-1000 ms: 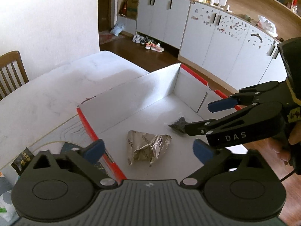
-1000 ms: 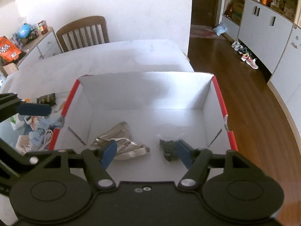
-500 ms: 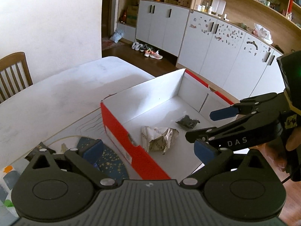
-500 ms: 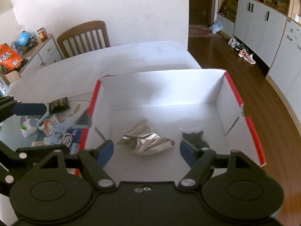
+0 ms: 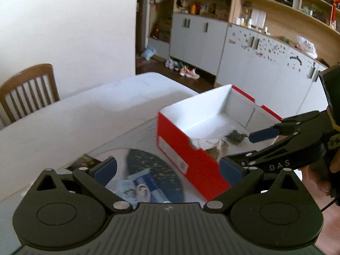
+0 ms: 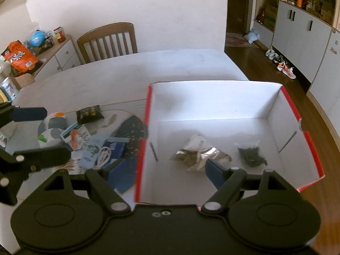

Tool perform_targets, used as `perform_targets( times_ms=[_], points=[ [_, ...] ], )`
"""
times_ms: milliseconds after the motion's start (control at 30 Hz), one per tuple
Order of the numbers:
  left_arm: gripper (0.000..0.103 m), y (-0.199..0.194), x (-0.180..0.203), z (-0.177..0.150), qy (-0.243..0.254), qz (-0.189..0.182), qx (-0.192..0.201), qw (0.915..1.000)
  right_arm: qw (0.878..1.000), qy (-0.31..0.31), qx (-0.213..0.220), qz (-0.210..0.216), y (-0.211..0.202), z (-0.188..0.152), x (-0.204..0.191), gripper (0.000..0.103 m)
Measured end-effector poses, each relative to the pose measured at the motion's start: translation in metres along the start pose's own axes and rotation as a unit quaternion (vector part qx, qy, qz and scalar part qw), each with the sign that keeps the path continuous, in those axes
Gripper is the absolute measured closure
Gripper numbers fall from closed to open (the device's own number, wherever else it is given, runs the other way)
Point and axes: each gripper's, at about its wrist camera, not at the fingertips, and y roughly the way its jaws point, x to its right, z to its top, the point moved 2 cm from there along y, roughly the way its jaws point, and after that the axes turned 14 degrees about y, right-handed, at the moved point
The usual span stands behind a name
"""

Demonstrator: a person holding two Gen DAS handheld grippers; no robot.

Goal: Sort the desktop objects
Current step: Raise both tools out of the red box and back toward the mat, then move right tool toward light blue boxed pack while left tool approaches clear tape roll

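Both hand-held grippers, left [image 5: 167, 169] and right [image 6: 163, 170], gape wide, empty. Crumpled silver foil wrapper [image 6: 198, 156] lies in the red-sided white cardboard box [image 6: 212, 99]; next likely targets the worktop's wrapper clutter [image 6: 91, 142].

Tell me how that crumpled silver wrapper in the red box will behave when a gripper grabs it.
The silver wrapper looks like thin, creased foil lying loose on the floor of the red box, so it is probably very light and floppy. It will likely crush flat between the fingers rather than resist. Its shiny surface may be somewhat slippery, so pinching a raised fold seems safest.
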Motion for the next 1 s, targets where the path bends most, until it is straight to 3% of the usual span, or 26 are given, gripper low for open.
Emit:
perform_targets(
  times_ms=[600,900,1000],
  points=[
    [0.000,-0.038,-0.046,-0.048,-0.029,0.052,0.002,0.9982,0.997,-0.069,0.020,0.022,-0.001,-0.028,-0.070,0.021],
    [0.000,-0.049,-0.063,-0.071,-0.044,0.069,0.009,0.9966,0.997,-0.065,0.024,0.026,0.008,-0.038,-0.087,0.021],
    [0.000,-0.051,-0.067,-0.080,-0.040,0.090,0.006,0.9951,0.997,-0.062,0.025,0.028,0.013,-0.040,-0.093,0.021]
  ],
)
